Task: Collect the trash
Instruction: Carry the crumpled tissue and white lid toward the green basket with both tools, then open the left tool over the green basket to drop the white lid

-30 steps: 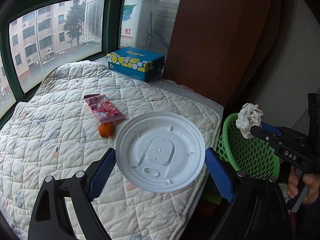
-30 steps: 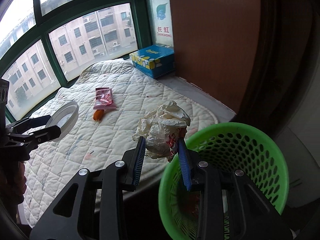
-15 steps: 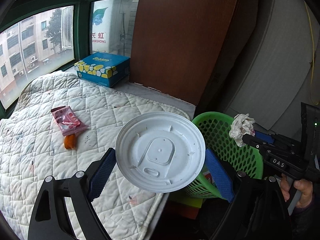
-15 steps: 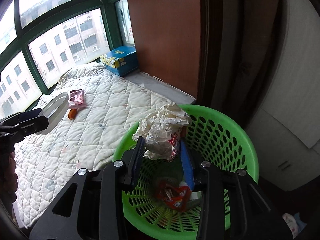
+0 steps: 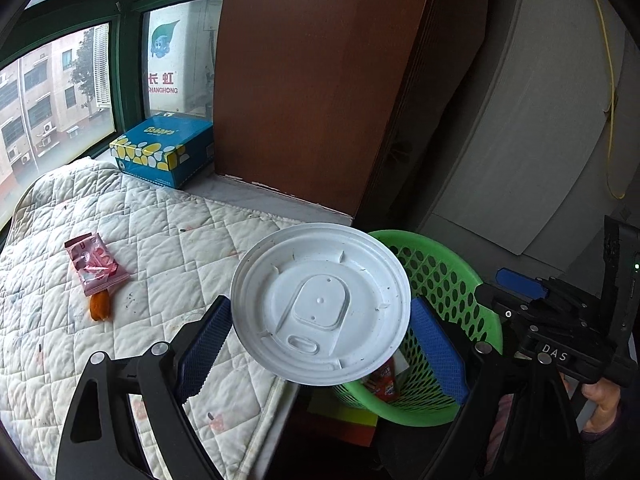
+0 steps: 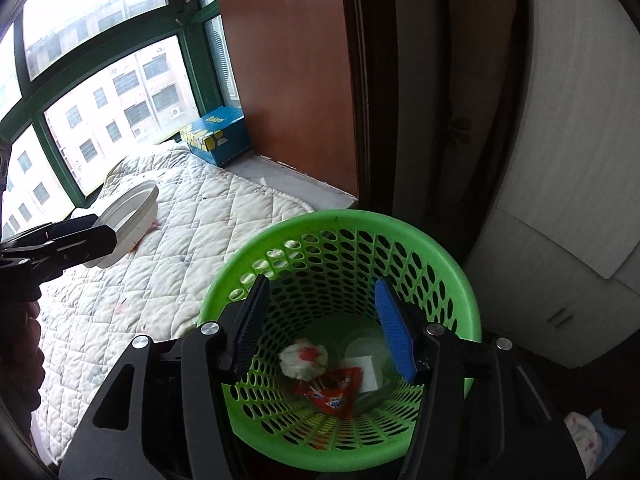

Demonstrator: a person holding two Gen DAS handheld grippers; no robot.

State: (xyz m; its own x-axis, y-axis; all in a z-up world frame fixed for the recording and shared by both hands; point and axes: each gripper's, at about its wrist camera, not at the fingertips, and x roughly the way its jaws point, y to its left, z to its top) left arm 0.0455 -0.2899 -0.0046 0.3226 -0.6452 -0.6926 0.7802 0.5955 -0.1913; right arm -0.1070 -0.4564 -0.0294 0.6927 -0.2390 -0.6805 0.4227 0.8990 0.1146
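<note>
My left gripper is shut on a round white plastic lid, its blue pads pressing on both edges; it hangs over the bed's edge beside the green mesh basket. Over that basket my right gripper has its jaws opening, with nothing between them. The crumpled white paper lies at the basket's bottom beside a red wrapper. On the quilt lie a pink snack packet and an orange piece. In the right wrist view the left gripper holds the lid.
A white quilted mattress fills the left. A blue and yellow tissue box sits by the green-framed window. A brown wooden panel and a white cabinet stand behind the basket. A hand grips the right tool.
Both grippers swung right from the bed to the basket. The right jaws parted and the crumpled paper dropped into the basket. The left still holds the lid.
</note>
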